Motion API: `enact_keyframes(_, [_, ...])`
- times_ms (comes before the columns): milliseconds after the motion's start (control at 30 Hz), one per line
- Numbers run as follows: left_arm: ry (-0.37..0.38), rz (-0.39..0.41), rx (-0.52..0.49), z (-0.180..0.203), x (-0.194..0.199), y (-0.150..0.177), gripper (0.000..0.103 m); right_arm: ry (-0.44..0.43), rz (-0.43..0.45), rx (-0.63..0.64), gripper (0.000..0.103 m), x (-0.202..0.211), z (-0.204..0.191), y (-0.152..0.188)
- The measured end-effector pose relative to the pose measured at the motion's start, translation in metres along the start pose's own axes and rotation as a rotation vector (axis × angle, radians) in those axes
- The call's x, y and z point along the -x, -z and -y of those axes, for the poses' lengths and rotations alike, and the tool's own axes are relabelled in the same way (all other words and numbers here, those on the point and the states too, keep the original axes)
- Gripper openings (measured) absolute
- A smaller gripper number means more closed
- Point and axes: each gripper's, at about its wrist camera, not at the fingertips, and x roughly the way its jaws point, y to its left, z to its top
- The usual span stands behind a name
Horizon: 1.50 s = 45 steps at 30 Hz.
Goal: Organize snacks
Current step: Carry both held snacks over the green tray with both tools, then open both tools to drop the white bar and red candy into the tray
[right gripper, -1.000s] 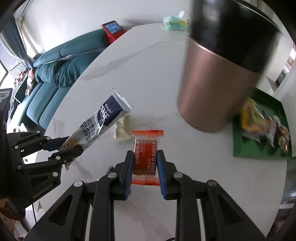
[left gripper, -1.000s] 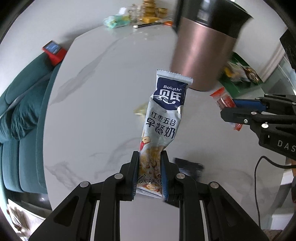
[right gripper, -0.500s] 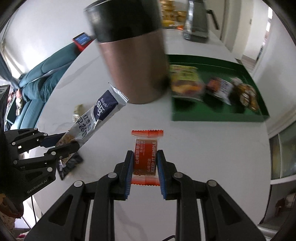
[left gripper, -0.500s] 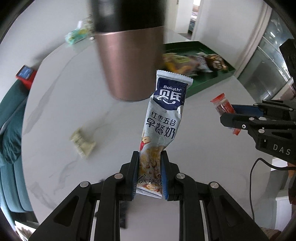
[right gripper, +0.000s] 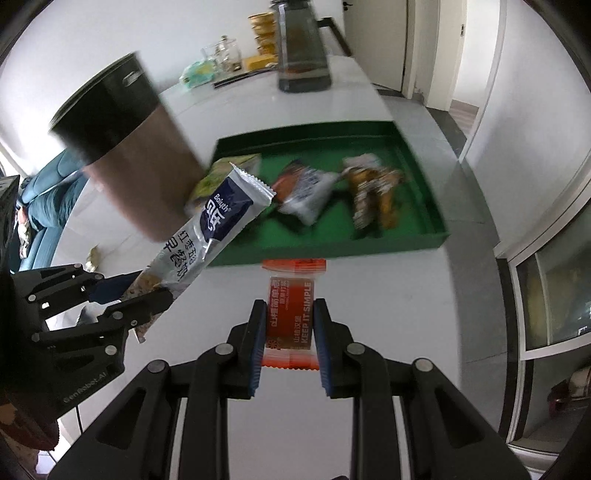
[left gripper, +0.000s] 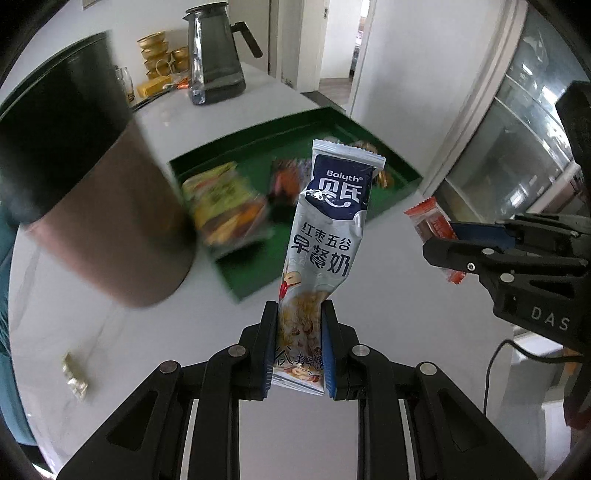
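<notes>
My left gripper [left gripper: 298, 325] is shut on a long silver and navy cereal-milk packet [left gripper: 325, 236] and holds it upright above the white table; it also shows in the right wrist view [right gripper: 207, 236]. My right gripper [right gripper: 290, 325] is shut on a small orange-red snack packet [right gripper: 291, 317], which also shows at the right of the left wrist view [left gripper: 432, 225]. Both are in front of a green tray [right gripper: 424, 243] that holds several snack bags [right gripper: 306, 192].
A tall bronze canister with a black lid [right gripper: 140, 177] stands left of the tray. A dark kettle [left gripper: 214, 55], glass jars and gold bowls [right gripper: 264, 26] are at the table's far end. A small pale wrapper [left gripper: 75, 380] lies on the table at the left. A teal sofa [right gripper: 40, 206] is beyond the table's left edge.
Both grippers, still holding their packets, have swung to the right from the canister towards the green tray, which now lies straight ahead.
</notes>
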Motion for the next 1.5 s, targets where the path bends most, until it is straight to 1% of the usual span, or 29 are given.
enact_keyframes(167, [0.003, 0.016, 0.065, 0.014, -0.021, -0.036, 0.018, -0.019, 0.005, -0.011, 0.010, -0.010, 0.039, -0.031])
enact_keyframes(267, [-0.007, 0.027, 0.103, 0.015, -0.035, -0.057, 0.018, -0.005, 0.006, 0.013, 0.010, -0.018, 0.050, -0.049])
enact_keyframes(367, [-0.037, 0.029, 0.154, 0.014, -0.045, -0.071, 0.018, -0.011, 0.004, 0.031, 0.010, -0.025, 0.055, -0.067])
enact_keyframes(567, [-0.100, 0.024, 0.230, 0.010, -0.065, -0.086, 0.018, -0.015, 0.002, 0.051, 0.010, -0.050, 0.057, -0.106])
enact_keyframes(633, [-0.102, 0.013, 0.255, 0.007, -0.070, -0.089, 0.018, -0.035, -0.010, 0.054, 0.010, -0.062, 0.058, -0.121])
enact_keyframes(733, [-0.109, 0.006, 0.284, 0.004, -0.072, -0.090, 0.018, -0.034, -0.024, 0.067, 0.010, -0.076, 0.059, -0.137])
enact_keyframes(967, [-0.123, -0.002, 0.332, -0.009, -0.089, -0.100, 0.018, -0.052, -0.058, 0.054, 0.010, -0.106, 0.067, -0.156])
enact_keyframes(1100, [-0.132, -0.015, 0.338, -0.016, -0.100, -0.107, 0.018, -0.049, -0.067, 0.046, 0.010, -0.117, 0.071, -0.161])
enact_keyframes(1200, [-0.142, -0.025, 0.334, -0.018, -0.108, -0.112, 0.018, -0.049, -0.075, 0.032, 0.010, -0.125, 0.076, -0.160])
enact_keyframes(1333, [-0.135, -0.046, 0.331, -0.019, -0.117, -0.115, 0.019, -0.036, -0.096, 0.011, 0.010, -0.136, 0.084, -0.158])
enact_keyframes(1500, [-0.136, -0.045, 0.345, -0.020, -0.118, -0.115, 0.019, -0.024, -0.117, 0.005, 0.011, -0.147, 0.088, -0.156])
